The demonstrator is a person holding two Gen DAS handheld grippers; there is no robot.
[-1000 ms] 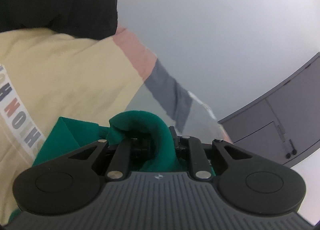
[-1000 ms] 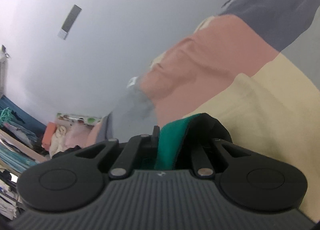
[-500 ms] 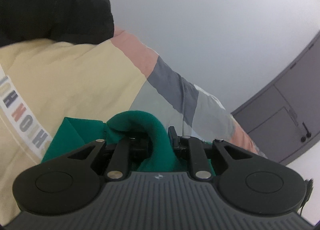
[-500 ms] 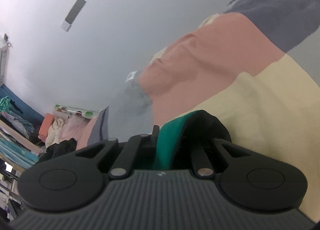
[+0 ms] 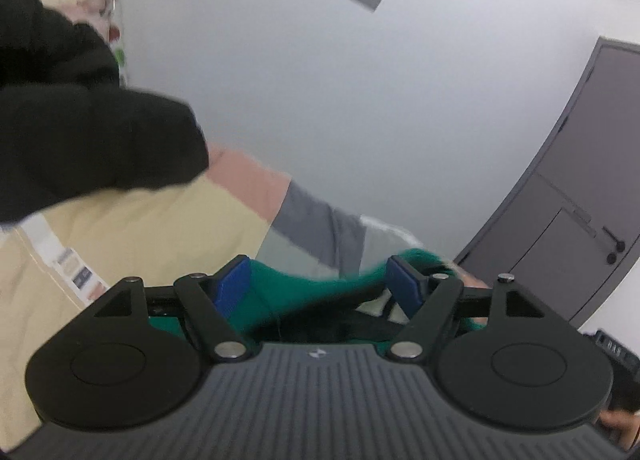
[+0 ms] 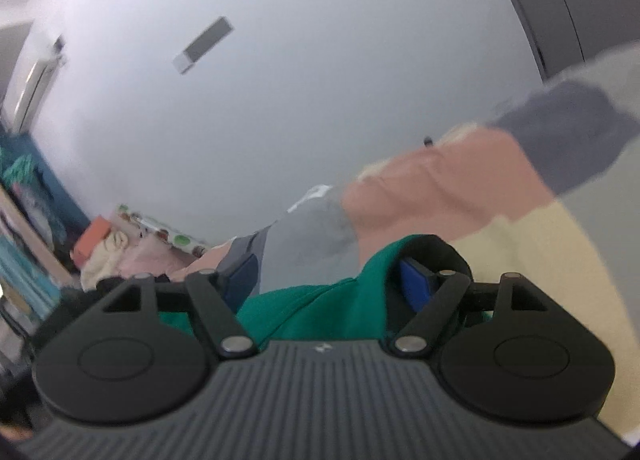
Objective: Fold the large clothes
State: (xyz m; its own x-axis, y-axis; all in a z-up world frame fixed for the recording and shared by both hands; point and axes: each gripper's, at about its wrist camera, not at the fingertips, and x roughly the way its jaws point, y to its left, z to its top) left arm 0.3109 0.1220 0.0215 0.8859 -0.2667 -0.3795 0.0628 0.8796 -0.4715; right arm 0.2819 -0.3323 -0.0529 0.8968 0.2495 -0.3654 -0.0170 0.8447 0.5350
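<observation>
Left view first: the left gripper (image 5: pixel 320 284) has its jaws opening, blue pads spread wide, and the green hem (image 5: pixel 304 292) lies slack across the gap with nothing pressing on it. That reads as a release, the fabric loose between the fingers rather than gripped.

Beyond it the sweatshirt (image 5: pixel 132 228) is spread flat on the white table (image 5: pixel 360 108), cream body, then pink and grey blocks running out along the sleeve. A black sleeve (image 5: pixel 80 132) crowds the upper left. There is a printed strip (image 5: pixel 72 268) on the cream chest, but it is too blurred to read; no brand can be made out.

Over to the right view: the right gripper (image 6: pixel 328 280) is opening too, pads well apart, green cloth sitting between them untouched.

My read: one fold, the hem brought up over the body, is just being let go. The sleeves look to be spread out still, so the side folds and a final halving are probably left.
</observation>
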